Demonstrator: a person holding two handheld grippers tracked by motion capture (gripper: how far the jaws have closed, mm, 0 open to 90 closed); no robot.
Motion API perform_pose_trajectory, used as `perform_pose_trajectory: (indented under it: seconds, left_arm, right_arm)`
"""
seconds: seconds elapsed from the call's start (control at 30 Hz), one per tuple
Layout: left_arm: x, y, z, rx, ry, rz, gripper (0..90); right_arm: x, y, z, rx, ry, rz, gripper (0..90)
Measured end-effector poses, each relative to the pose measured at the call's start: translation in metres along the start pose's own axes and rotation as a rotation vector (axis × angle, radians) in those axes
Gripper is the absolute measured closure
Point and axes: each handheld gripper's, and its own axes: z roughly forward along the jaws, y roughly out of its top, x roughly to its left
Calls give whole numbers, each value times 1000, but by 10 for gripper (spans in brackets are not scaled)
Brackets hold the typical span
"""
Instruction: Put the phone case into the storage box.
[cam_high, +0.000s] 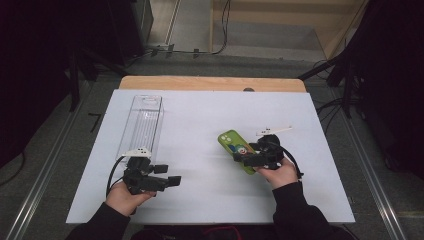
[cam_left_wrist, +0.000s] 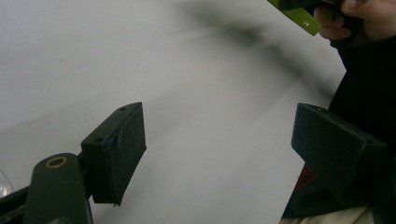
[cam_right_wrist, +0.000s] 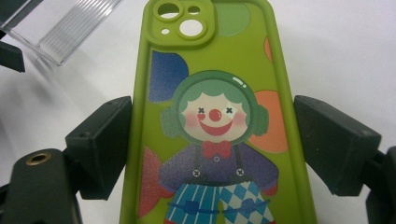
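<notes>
The green phone case (cam_right_wrist: 215, 121) (clown print facing up) lies lengthwise between the jaws of the right claw (cam_high: 246, 159), right of the middle of the white surface (cam_high: 200, 125). Its edges meet both pads, so the claw pinches it. The left claw (cam_high: 170, 176) is spread, nothing in it, near the clear box (cam_high: 142, 122).
</notes>
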Motion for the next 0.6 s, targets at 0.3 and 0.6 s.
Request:
perform_pose_trajectory:
  seconds: [0.3,0.6]
  left_arm:
    - [-7,16,5,17,15,-3,191]
    - [-14,30,13,9,13,-5,192]
  right_arm:
    - [14,2,-1,-32,-40,5,146]
    - [21,4,0,-42,-45,52,145]
